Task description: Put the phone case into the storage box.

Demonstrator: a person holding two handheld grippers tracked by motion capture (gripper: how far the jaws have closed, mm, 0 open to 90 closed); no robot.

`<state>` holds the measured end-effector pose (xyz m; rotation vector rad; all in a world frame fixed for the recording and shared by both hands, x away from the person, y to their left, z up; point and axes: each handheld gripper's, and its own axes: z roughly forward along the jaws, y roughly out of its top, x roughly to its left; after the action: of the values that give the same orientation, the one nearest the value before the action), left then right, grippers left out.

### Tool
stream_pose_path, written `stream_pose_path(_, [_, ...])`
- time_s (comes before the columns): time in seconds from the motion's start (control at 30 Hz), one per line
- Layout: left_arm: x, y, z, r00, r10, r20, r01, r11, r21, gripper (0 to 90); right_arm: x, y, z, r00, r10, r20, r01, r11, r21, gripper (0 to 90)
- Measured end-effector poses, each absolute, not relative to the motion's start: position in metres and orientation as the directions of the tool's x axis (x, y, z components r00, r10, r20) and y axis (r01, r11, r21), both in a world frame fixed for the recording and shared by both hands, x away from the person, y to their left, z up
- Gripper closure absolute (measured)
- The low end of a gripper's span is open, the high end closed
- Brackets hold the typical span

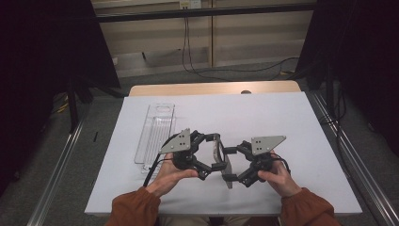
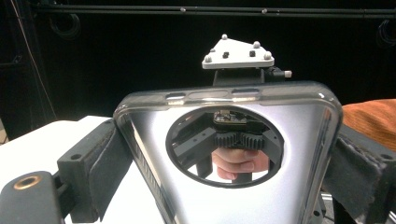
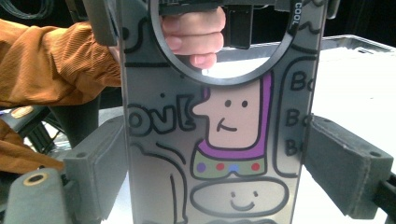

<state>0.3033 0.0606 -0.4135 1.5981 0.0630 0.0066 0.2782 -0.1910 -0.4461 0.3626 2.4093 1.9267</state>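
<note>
White tabletop, dark curtains behind, and both grippers meet mid-table over a clear phone case. Left gripper has its jaws clamped on the case's edges; right gripper pinches it too. Clear plastic tray lies off left.

Phone case between both claws, tray left.

I've got the phone case up off the table, standing on edge between both grippers. Clear with a big round cutout, plain side facing left, cartoon doodles facing right
</note>
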Motion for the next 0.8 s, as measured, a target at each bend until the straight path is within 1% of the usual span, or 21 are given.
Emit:
stream_pose_path(0.2, [0.3044, 0.0622, -0.4128, 0.998, 0.062, -0.024, 0.026, -0.037, 0.999, 10.3, 0.2774, -0.1896, -0.4457, -0.964, 0.245, 0.102, 0.157, 0.217, 0.963, 10.8])
stream_pose_path(0.37, [0.3043, 0.0622, -0.4126, 0.996, 0.089, -0.026, 0.030, -0.049, 0.998, 10.7, 0.2773, -0.1870, -0.4481, -0.959, 0.270, 0.081, 0.152, 0.251, 0.956, 5.7])
stream_pose_path(0.57, [0.3068, 0.0656, -0.4121, 0.992, 0.120, -0.024, 0.032, -0.066, 0.997, 10.9, 0.2773, -0.1882, -0.4476, -0.953, 0.290, 0.088, 0.161, 0.238, 0.958, 3.2])
stream_pose_path(0.63, [0.3080, 0.0669, -0.4118, 0.991, 0.132, -0.017, 0.027, -0.079, 0.997, 11.0, 0.2774, -0.1894, -0.4475, -0.947, 0.310, 0.080, 0.159, 0.238, 0.958, 2.0])
stream_pose_path(0.7, [0.3086, 0.0679, -0.4120, 0.990, 0.138, -0.028, 0.038, -0.072, 0.997, 11.0, 0.2779, -0.1907, -0.4473, -0.941, 0.328, 0.082, 0.165, 0.236, 0.958, 2.0])
stream_pose_path(0.77, [0.3108, 0.0711, -0.4109, 0.989, 0.149, -0.020, 0.035, -0.101, 0.994, 11.1, 0.2779, -0.1918, -0.4473, -0.933, 0.354, 0.073, 0.164, 0.236, 0.958, 1.8])
stream_pose_path(0.8, [0.3104, 0.0707, -0.4116, 0.986, 0.165, -0.031, 0.045, -0.080, 0.996, 11.1, 0.2774, -0.1922, -0.4473, -0.927, 0.369, 0.069, 0.166, 0.238, 0.957, 1.7])
